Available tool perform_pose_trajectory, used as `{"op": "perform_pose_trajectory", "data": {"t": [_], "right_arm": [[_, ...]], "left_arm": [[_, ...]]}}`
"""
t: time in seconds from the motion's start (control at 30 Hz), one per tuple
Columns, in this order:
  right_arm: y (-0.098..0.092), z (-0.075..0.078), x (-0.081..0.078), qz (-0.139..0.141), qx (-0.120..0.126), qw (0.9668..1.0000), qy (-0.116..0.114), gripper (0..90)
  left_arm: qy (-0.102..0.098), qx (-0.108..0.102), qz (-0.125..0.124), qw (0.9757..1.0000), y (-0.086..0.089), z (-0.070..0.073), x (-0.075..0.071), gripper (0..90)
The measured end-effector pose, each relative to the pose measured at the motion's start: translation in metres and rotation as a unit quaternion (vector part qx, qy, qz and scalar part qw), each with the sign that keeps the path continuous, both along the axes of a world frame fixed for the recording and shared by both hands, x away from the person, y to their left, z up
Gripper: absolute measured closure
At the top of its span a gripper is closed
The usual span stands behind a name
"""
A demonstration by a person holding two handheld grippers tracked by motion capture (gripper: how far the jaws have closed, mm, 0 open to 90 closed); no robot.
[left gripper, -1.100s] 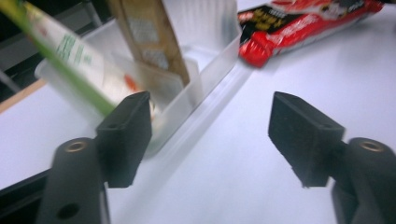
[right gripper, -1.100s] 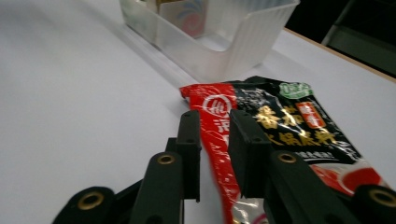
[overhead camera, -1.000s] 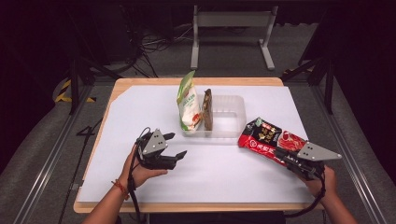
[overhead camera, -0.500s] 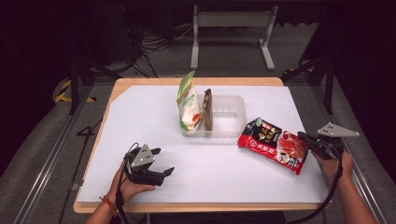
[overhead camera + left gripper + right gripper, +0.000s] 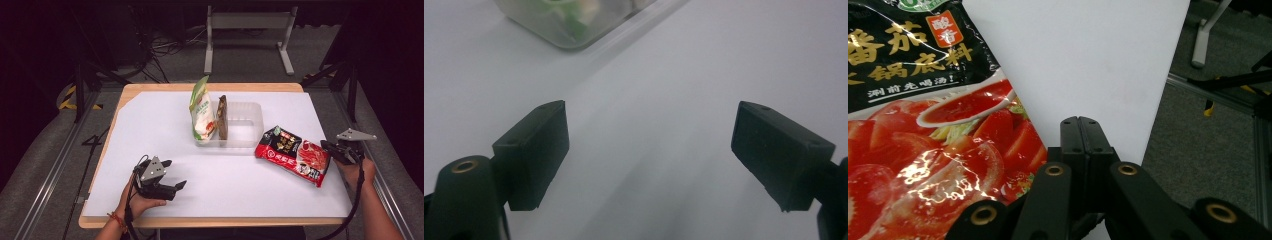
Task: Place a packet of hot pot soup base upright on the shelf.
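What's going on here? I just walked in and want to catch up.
A person works two handheld grippers at a white table. The right gripper is shut and empty, beside the red tomato packet lying flat. The left gripper rests open on bare table. A clear bin holds a green-and-white pouch and a dark packet upright.

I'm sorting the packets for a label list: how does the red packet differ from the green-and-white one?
The red packet lies flat on the white table, outside the clear tray; the green-and-white packet stands upright inside it. The red packet shows tomatoes on a red-and-black front; the green-and-white packet is pale with a green top. Both are sealed pouches.
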State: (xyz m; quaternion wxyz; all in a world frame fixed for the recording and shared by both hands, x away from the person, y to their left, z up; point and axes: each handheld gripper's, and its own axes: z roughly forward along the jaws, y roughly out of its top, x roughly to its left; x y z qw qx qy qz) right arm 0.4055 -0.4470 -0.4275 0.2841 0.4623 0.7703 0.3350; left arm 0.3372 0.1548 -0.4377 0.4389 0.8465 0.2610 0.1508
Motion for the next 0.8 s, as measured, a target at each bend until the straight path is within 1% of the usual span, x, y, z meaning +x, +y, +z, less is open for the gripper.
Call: {"op": "perform_pose_trajectory", "data": {"t": [0.07,0.17,0.27,0.3,0.37,0.47,0.53,0.6,0.7,0.8], "right_arm": [[-0.003,-0.002,0.0,0.004,0.01,0.9999,0.005,90.0],[-0.006,-0.003,-0.002,0.026,0.022,0.9994,0.008,90.0],[-0.004,-0.005,-0.004,0.041,0.02,0.9988,0.015,90.0],[-0.002,-0.005,-0.005,0.052,0.022,0.9982,0.019,90.0],[0.002,-0.004,-0.008,0.071,0.02,0.9971,0.019,90.0],[0.012,-0.004,-0.013,0.102,0.017,0.9945,0.02,90.0],[0.014,-0.004,-0.014,0.105,0.013,0.9942,0.018,90.0],[0.019,-0.003,-0.016,0.117,0.009,0.9929,0.018,90.0],[0.024,-0.003,-0.018,0.14,0.018,0.9897,0.026,90.0],[0.03,-0.003,-0.023,0.161,0.021,0.9862,0.031,90.0]], "left_arm": [[0.002,0.002,-0.003,1.0,-0.001,-0.001,0.0,16.2],[0.003,0.002,-0.002,1.0,-0.001,-0.001,0.001,16.2],[0.006,-0.002,-0.001,1.0,0.0,-0.002,0.001,16.2],[0.006,-0.001,0.0,1.0,0.0,-0.001,0.001,16.2],[0.005,0.0,-0.001,1.0,0.001,-0.001,0.001,16.2],[0.006,0.002,-0.001,1.0,0.0,-0.002,0.0,16.2],[0.006,0.002,-0.003,1.0,0.0,-0.002,0.0,16.2],[0.007,0.003,-0.004,1.0,-0.001,-0.002,0.0,16.2],[0.009,0.005,-0.006,0.9999,-0.001,-0.003,0.0,16.2],[0.01,0.004,-0.006,0.9999,-0.002,-0.003,0.0,16.2]]}}
